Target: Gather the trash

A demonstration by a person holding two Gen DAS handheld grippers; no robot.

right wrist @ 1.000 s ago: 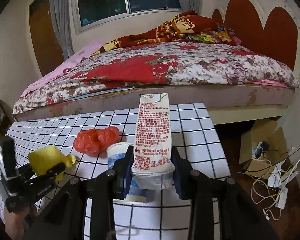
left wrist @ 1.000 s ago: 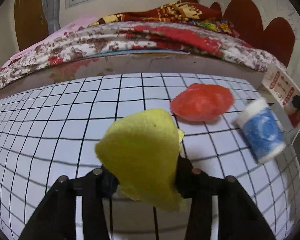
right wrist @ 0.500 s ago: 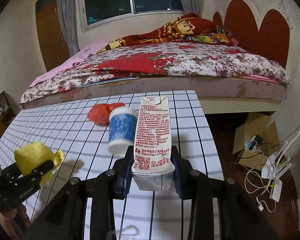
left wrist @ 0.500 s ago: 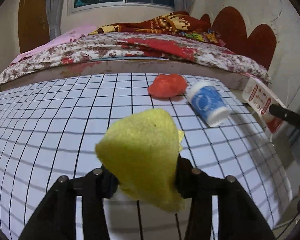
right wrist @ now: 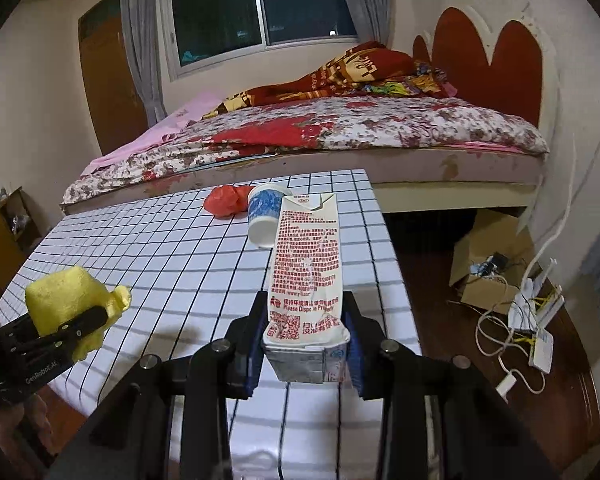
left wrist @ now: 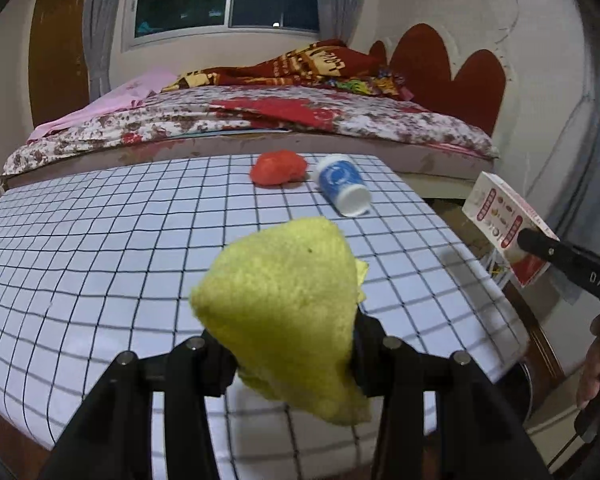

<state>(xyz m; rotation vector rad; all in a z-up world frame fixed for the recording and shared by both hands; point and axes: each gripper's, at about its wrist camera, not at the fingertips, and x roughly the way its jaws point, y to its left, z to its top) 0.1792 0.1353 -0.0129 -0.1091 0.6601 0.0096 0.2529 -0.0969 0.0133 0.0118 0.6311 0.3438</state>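
Observation:
My left gripper (left wrist: 288,344) is shut on a yellow sponge (left wrist: 288,304) and holds it above the near part of the checked table (left wrist: 100,240). My right gripper (right wrist: 304,336) is shut on a white milk carton with red print (right wrist: 306,268), held above the table's near right corner. The carton also shows at the right of the left wrist view (left wrist: 504,220). The sponge shows at the left of the right wrist view (right wrist: 68,300). A red plastic bag (left wrist: 278,168) and a blue and white paper cup on its side (left wrist: 342,188) lie at the table's far right.
A bed (right wrist: 340,132) with a floral cover stands behind the table. On the floor to the right are a cardboard box (right wrist: 488,256) and a power strip with cables (right wrist: 536,332). A wooden shelf (right wrist: 0,232) stands at the left.
Both grippers have drawn back toward the near edge of the table and risen, still holding the sponge and the carton. The bag and cup look farther away.

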